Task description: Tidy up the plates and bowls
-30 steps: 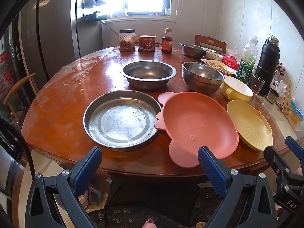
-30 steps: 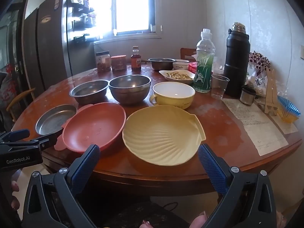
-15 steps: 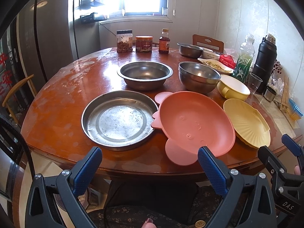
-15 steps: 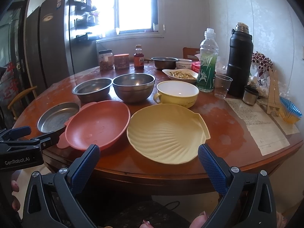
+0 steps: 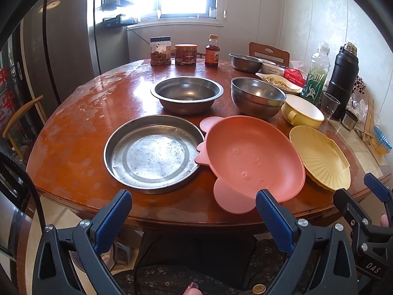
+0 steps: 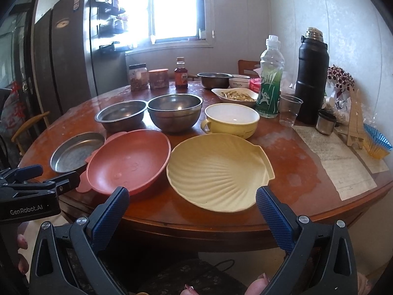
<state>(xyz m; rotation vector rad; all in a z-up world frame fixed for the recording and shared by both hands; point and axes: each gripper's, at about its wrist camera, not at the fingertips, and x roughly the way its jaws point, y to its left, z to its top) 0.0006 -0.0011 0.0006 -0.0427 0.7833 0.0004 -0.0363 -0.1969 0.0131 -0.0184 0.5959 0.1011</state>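
Left tool: blue-padded fingers spread wide apart, holding nothing, hanging level just off the near edge of the counter and aimed between the steel pan and the pink dish. Right tool: likewise spread wide and empty, level, short of the near rim of the shell plate, a fingertip of the holding hand showing below. Steel pan: flat, shallow, near left; stiff and probably light, with a smooth upright rim that looks slippery, best pinched across the wall. Pink dish: oval plastic with ear-like tabs, touching or overlapping the pan's right rim; likely light and not fragile, and the near tab offers an easy hold. Shell plate: pale yellow, ribbed, near right, just beside the pink dish; looks light, and its thin lip should take a pinch. Wide steel bowl and deep steel bowl: far row, side by side; rigid, rounded and slick, so grip the rim. Yellow bowl: white inside, one handle, right of the deep bowl; it may be ceramic, heavier and chippable.
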